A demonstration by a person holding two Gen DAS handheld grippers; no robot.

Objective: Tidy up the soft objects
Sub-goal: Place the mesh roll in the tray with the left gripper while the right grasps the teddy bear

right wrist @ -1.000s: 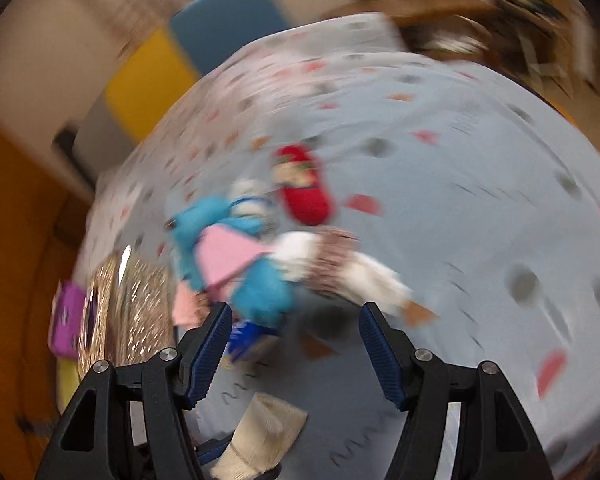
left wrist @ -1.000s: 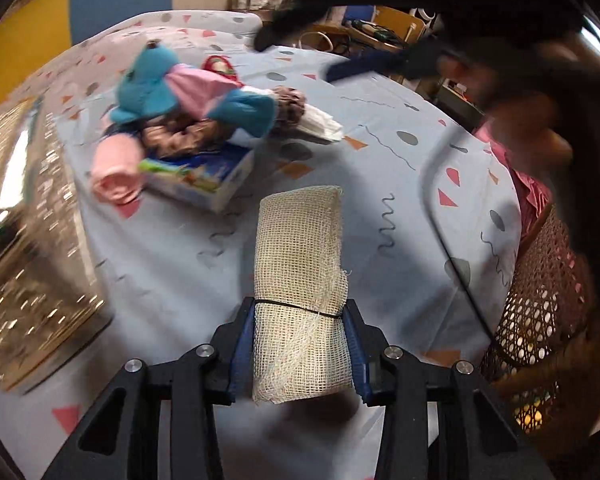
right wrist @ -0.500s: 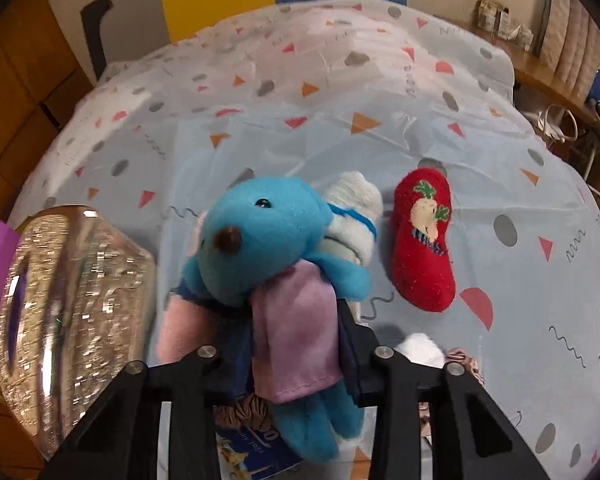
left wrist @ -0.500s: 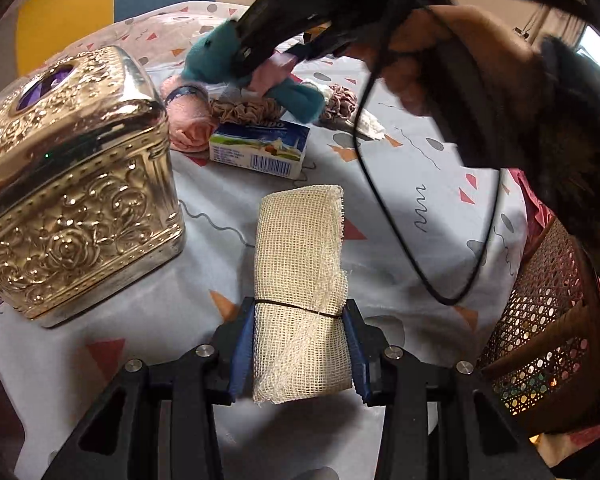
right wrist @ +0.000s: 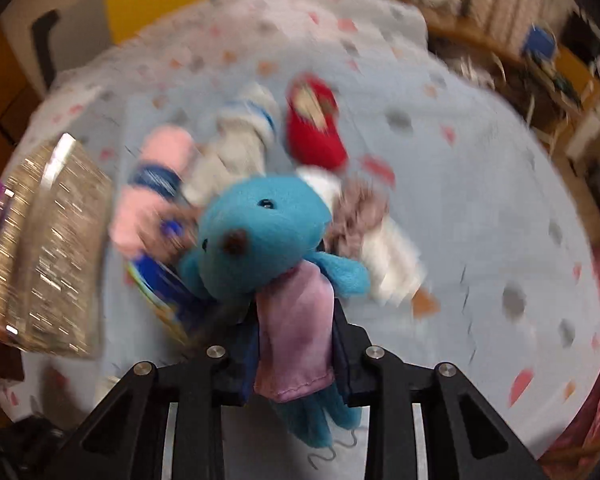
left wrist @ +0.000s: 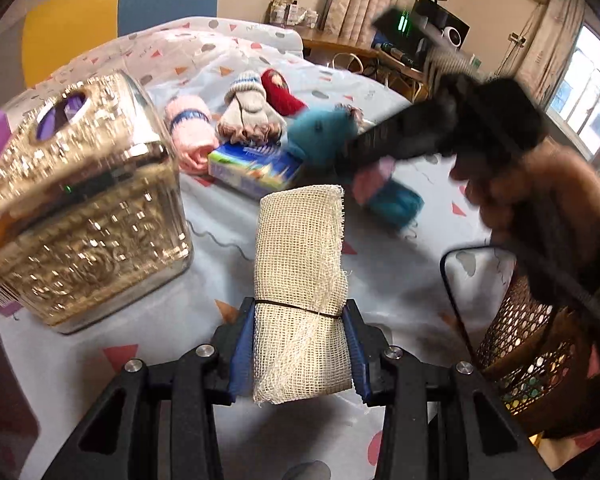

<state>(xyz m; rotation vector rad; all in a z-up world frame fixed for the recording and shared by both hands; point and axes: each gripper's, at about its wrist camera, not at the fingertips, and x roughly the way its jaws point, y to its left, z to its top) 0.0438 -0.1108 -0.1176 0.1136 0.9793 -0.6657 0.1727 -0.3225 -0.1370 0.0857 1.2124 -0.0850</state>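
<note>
While both wrist views are blurry in spots, grips read ok. Left gripper [left wrist: 298, 354] clenched on a beige mesh cloth roll [left wrist: 300, 280], held near cam, above the patterned tablecloth [left wrist: 388, 280]. Right gripper [right wrist: 294, 344] pinching a blue plush toy [right wrist: 260, 232] by its pink dress, jaws just closed onto it; toy head pokes up past the fingers. In left view the right gripper [left wrist: 354, 160] sits at mid right with the toy [left wrist: 324, 136], person's hand [left wrist: 540, 192] behind it. Gold box [left wrist: 80, 216] at left, near-mid. Further: blue carton [left wrist: 256, 164], then pink roll [left wrist: 190, 136], grey glove [left wrist: 248, 114], red sock [left wrist: 280, 94] at far centre. Wicker basket [left wrist: 524, 344] near right, off the table edge.
</note>
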